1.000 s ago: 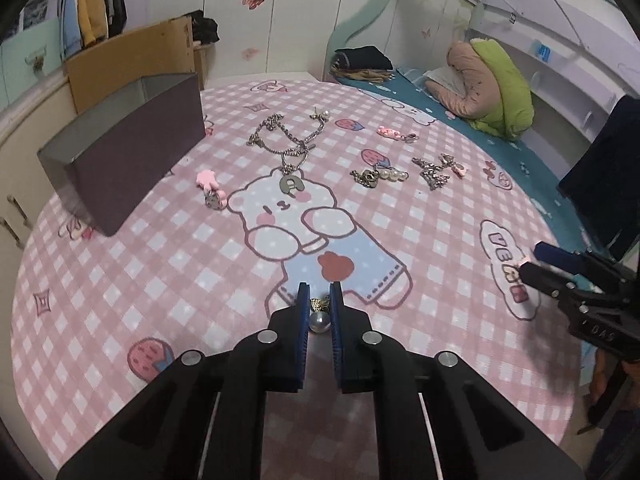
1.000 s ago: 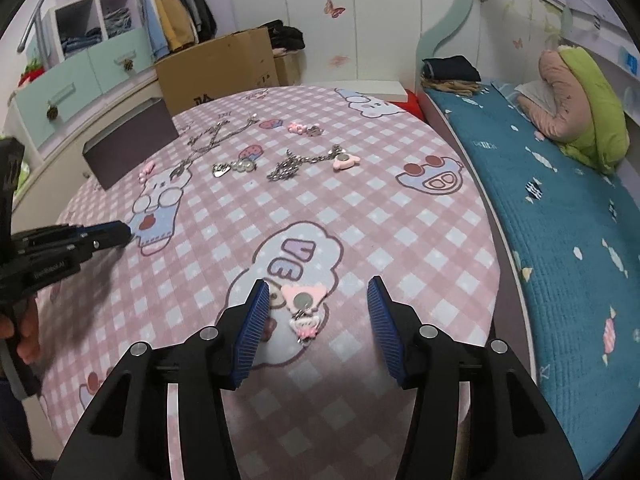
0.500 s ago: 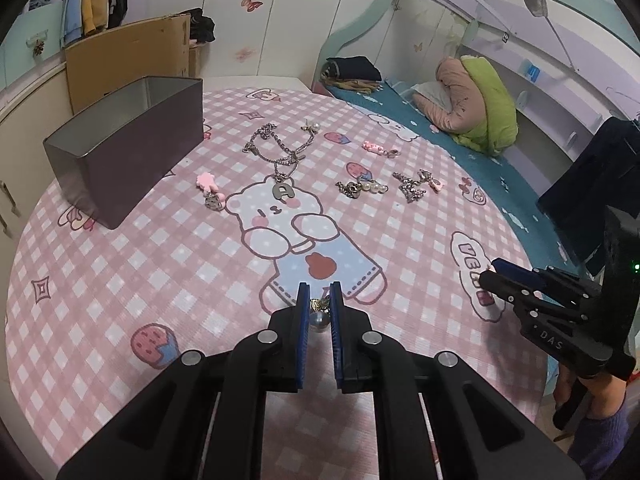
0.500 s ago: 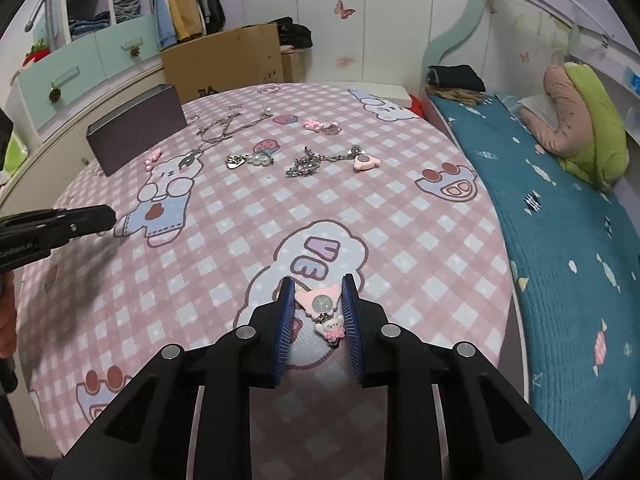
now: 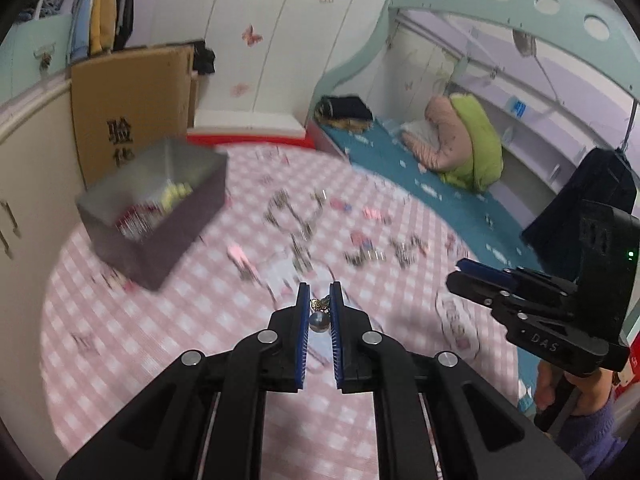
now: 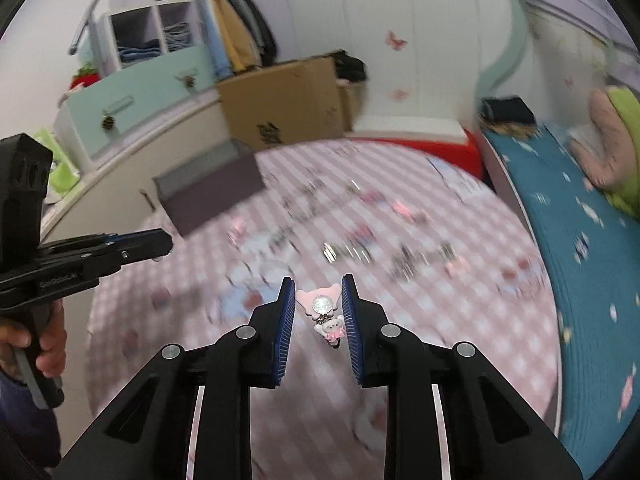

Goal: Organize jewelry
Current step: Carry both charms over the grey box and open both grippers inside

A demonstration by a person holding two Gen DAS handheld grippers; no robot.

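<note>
Both tongs loaded, carry step. Left gripper (image 5: 319, 312) clamped on a pearl charm (image 5: 319, 320), held up off the pink checked table (image 5: 120, 360). Right gripper (image 6: 318, 304) closed on a pink charm (image 6: 320, 304), its small pendant hanging loose between the pads.

Next move, my read: swing both over the dark open box (image 5: 160, 216) at the table's far left, get above the rim, then release. The dangling pendant could snag the wall.

Counts: two grippers, two charms in hand, one box, already holding some items. Loose jewelry (image 5: 300, 232) mid-table is motion-blurred; several pieces, exact number not readable. Cardboard carton (image 5: 132, 112) behind the box, bed (image 5: 460, 208) far right.
</note>
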